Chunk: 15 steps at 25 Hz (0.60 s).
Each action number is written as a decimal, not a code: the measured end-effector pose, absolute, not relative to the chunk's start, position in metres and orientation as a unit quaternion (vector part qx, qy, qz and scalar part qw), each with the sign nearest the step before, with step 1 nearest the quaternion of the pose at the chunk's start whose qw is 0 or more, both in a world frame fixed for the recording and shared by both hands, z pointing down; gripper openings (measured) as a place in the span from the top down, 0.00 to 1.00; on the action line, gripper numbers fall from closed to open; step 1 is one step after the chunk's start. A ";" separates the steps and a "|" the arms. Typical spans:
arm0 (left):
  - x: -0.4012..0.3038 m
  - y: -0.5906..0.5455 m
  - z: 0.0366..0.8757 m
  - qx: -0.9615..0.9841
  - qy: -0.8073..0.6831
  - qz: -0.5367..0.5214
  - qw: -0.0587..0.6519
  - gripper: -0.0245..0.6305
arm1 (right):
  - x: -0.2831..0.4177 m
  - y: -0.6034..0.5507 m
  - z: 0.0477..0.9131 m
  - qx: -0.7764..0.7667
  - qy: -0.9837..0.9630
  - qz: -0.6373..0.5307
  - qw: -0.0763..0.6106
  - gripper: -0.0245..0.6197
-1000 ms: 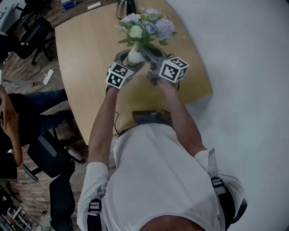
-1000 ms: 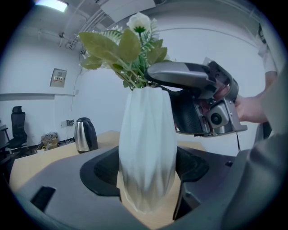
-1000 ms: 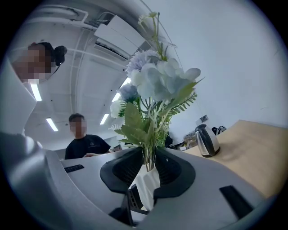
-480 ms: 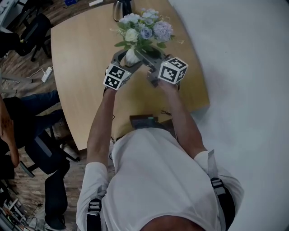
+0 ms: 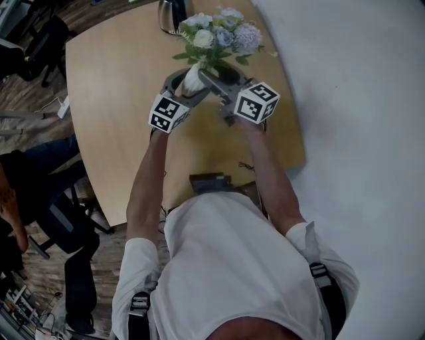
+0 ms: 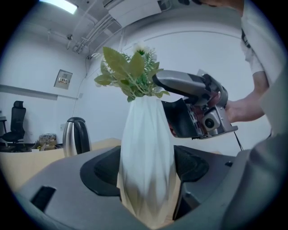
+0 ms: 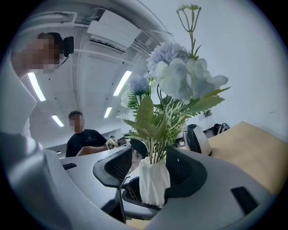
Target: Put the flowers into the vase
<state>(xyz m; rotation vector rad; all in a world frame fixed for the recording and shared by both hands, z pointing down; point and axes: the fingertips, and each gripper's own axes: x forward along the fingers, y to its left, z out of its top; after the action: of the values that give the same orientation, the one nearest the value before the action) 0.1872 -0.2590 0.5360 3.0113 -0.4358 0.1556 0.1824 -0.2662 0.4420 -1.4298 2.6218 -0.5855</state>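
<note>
A white faceted vase point(image 5: 192, 80) stands on the wooden table point(image 5: 113, 106) with the bouquet of white and lilac flowers point(image 5: 222, 36) in its mouth. My left gripper point(image 5: 184, 78) is shut on the vase point(image 6: 146, 157), a pad pressing each side of its body. My right gripper point(image 5: 214, 74) reaches in from the right at the vase's neck. Its jaws are opening. In the right gripper view the green stems point(image 7: 155, 150) and the vase top point(image 7: 153, 184) lie between the pads of the right gripper point(image 7: 150, 168), with a gap on both sides.
A steel kettle point(image 5: 167, 9) stands at the table's far edge behind the flowers. A black device point(image 5: 209, 179) lies at the near edge by my body. Office chairs point(image 5: 46, 36) and a seated person point(image 5: 26, 186) are on the left; a white floor point(image 5: 358, 99) is on the right.
The right gripper's jaws have spread away from the stems and it has sunk slightly. The left gripper stays shut on the vase. The bouquet remains in the vase.
</note>
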 end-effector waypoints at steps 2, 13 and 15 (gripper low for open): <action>0.190 -0.261 0.538 0.988 -0.142 0.039 0.049 0.42 | 0.186 -0.268 0.445 -0.470 0.862 -0.186 0.045 0.63; 0.192 -0.273 0.554 0.989 -0.138 0.020 0.041 0.42 | 0.184 -0.279 0.509 -0.447 0.867 -0.219 -0.017 0.52; 0.192 -0.274 0.556 0.990 -0.136 0.019 0.041 0.42 | 0.179 -0.285 0.518 -0.441 0.870 -0.218 -0.035 0.52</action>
<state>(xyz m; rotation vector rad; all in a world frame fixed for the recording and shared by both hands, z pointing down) 0.1917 -0.2741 0.5556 3.0297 -0.4150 0.0590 0.1787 -0.2846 0.5184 -1.4186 2.7959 -0.7007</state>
